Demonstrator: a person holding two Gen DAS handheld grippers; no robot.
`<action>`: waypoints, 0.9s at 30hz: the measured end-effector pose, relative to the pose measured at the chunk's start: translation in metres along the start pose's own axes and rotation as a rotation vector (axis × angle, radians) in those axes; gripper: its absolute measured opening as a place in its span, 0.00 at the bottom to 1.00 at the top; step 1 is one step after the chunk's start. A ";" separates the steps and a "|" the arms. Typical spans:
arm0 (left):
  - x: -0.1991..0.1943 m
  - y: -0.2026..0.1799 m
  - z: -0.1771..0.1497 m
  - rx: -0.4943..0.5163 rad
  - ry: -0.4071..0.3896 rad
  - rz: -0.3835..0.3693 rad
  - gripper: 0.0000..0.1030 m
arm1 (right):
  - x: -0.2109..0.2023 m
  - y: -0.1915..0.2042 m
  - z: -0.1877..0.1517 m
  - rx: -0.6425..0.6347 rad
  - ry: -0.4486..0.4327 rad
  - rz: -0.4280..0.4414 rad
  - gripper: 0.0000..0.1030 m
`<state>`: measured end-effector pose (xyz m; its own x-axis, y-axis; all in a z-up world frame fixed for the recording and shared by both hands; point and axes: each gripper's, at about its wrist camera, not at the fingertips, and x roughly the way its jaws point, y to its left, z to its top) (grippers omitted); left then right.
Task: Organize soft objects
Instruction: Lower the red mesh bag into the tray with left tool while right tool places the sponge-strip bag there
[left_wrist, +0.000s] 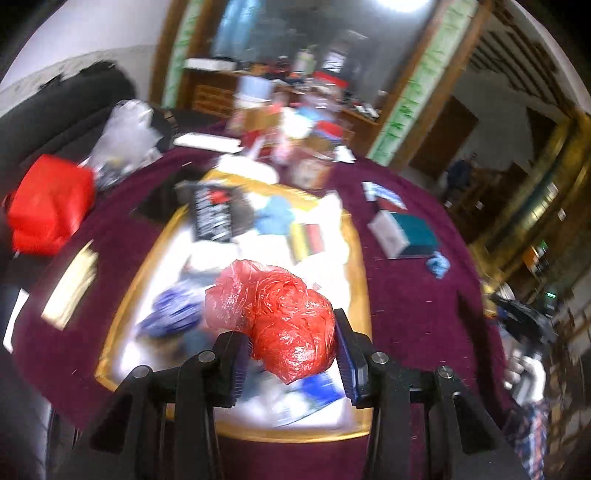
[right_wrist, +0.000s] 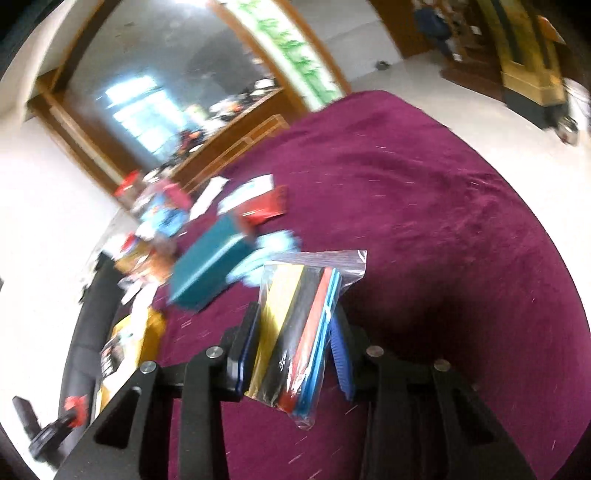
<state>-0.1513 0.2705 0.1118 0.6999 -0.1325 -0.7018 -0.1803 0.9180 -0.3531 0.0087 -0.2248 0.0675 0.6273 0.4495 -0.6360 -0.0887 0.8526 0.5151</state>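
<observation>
Rightward, open maroon cloth (right_wrist: 424, 206) beyond right tongs' (right_wrist: 291, 354) zip bag (right_wrist: 303, 325).

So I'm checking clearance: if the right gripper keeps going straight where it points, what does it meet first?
Probably bare maroon tablecloth. The right gripper, shut on a clear zip bag, points past the teal box.

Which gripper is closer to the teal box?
Right. The right gripper, holding a clear bag, hangs just beside the teal box. The left gripper is back over the tray.
</observation>
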 end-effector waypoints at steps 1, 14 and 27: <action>0.000 0.010 -0.003 -0.017 0.002 0.010 0.42 | -0.005 0.016 -0.003 -0.026 0.009 0.018 0.34; 0.021 0.058 -0.041 -0.022 0.041 0.147 0.52 | 0.021 0.203 -0.085 -0.361 0.189 0.188 0.35; -0.005 0.076 -0.052 -0.067 -0.044 0.134 0.72 | 0.076 0.289 -0.145 -0.519 0.346 0.231 0.35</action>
<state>-0.2046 0.3217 0.0569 0.6958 0.0078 -0.7182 -0.3191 0.8992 -0.2994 -0.0817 0.0943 0.0842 0.2704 0.6219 -0.7349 -0.6063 0.7030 0.3718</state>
